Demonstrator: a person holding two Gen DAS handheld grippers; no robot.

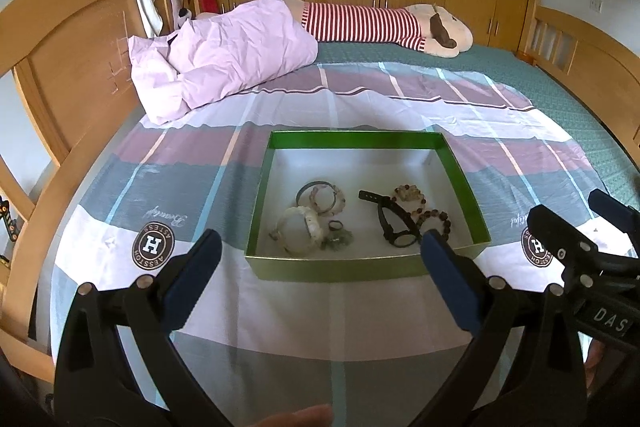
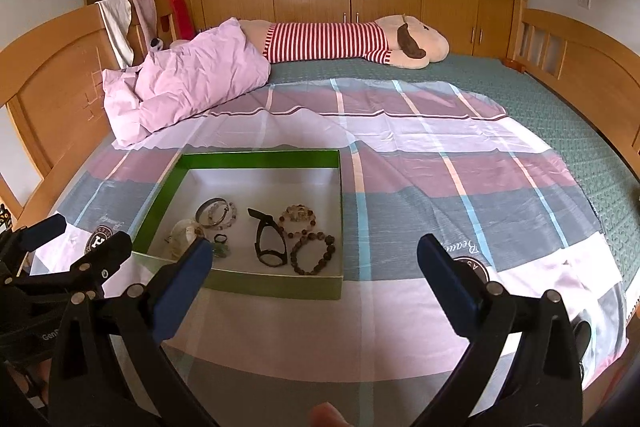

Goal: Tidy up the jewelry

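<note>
A green box (image 1: pixel 332 269) (image 2: pixel 280 285) with a white floor lies on the bed. Inside are a black watch (image 1: pixel 394 225) (image 2: pixel 269 241), beaded bracelets (image 1: pixel 416 199) (image 2: pixel 314 253), a metal bangle with a pale bead bracelet (image 1: pixel 320 197) (image 2: pixel 218 213), a white bangle (image 1: pixel 298 233) (image 2: pixel 185 231) and a small ring (image 1: pixel 335 225) (image 2: pixel 220 238). My left gripper (image 1: pixel 322 251) is open and empty, just in front of the box. My right gripper (image 2: pixel 316 255) is open and empty, in front of the box's right corner. Each gripper shows at the edge of the other's view.
The box rests on a plaid sheet (image 1: pixel 280 307) (image 2: pixel 440 187) over a green bedspread (image 2: pixel 560 107). A pink pillow (image 1: pixel 224 59) (image 2: pixel 188 83) and a striped plush toy (image 1: pixel 380 23) (image 2: pixel 352 41) lie at the far side. Wooden bed rails (image 1: pixel 68 67) (image 2: pixel 580 67) stand on both sides.
</note>
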